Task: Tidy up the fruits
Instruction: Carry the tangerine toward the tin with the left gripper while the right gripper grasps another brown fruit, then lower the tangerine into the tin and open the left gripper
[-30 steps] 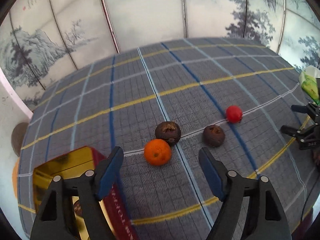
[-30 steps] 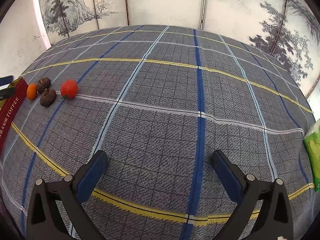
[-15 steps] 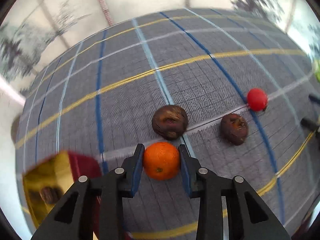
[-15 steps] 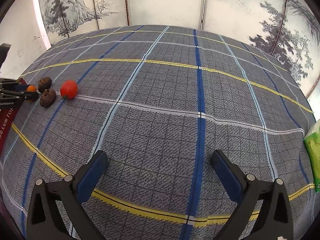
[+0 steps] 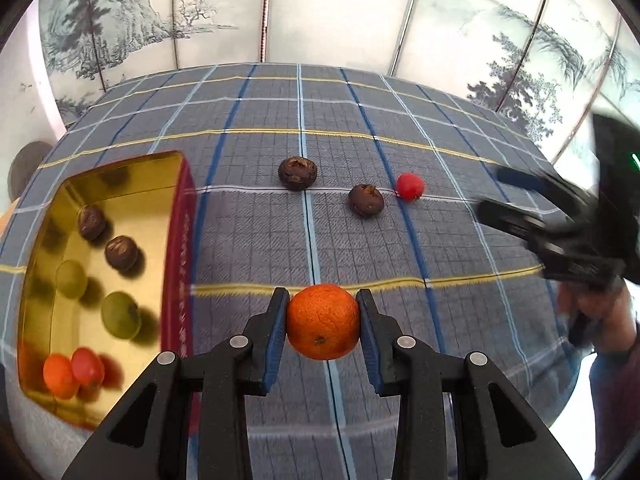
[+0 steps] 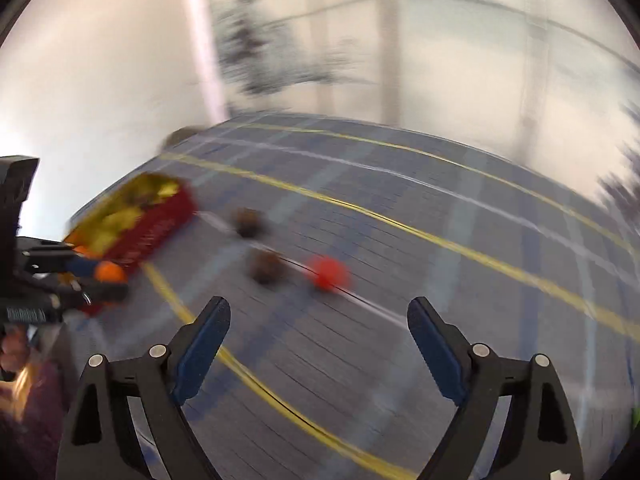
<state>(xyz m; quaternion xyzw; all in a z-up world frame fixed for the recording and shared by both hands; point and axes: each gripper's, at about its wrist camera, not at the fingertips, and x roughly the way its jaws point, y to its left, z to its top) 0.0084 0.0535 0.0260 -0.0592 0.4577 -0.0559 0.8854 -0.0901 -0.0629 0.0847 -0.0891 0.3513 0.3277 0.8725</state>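
Progress looks to me somewhat past halfway. My left gripper [image 5: 323, 322] has its blue pads pressed against both sides of the orange [image 5: 323, 322], which rides between them above the plaid cloth [image 5: 460, 248], near the gold-lined tin [image 5: 182, 240] with the dark red wall but not yet over it. Inside that tin I count two brown wrinkled fruits [image 5: 121, 253], two green ones [image 5: 120, 315], a small orange one [image 5: 60, 376] and a red one [image 5: 87, 366], so a fair share of the sorting seems done. Out on the cloth I see three pieces left: a brown fruit [image 5: 298, 173], a second brown fruit [image 5: 365, 200] to its right, and a small red fruit [image 5: 409, 186] just beside that one. My right gripper [image 6: 319, 320] is spread wide with nothing between its pads; its view is badly motion-blurred, though the red fruit and the two brown ones are recognizable ahead of it. By my reckoning, what remains is dropping this orange into the tin, then fetching the last three.
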